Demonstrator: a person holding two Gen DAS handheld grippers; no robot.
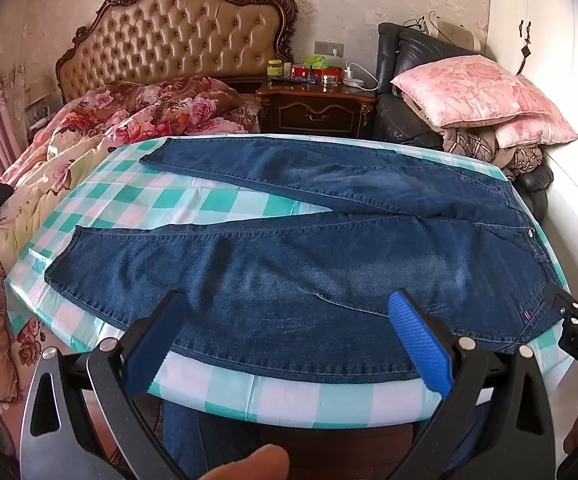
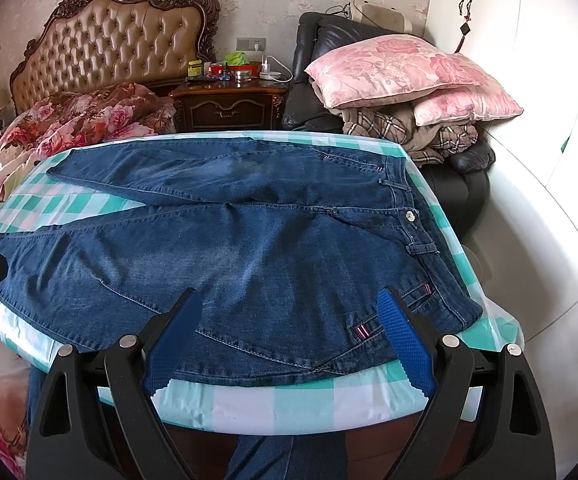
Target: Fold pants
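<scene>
Blue jeans (image 1: 297, 248) lie spread flat on the checked table (image 1: 289, 396), waistband right, legs splayed left. Left gripper (image 1: 289, 336) hovers at the near edge, fingers wide apart, empty; right gripper (image 2: 289, 340) likewise, spread over the near hip pocket.

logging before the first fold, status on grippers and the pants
Left gripper open, right gripper open, both at the near edge. Dark blue denim pants flat, unfolded, legs apart on the green-and-white checked tablecloth. Nothing on the pants.
</scene>
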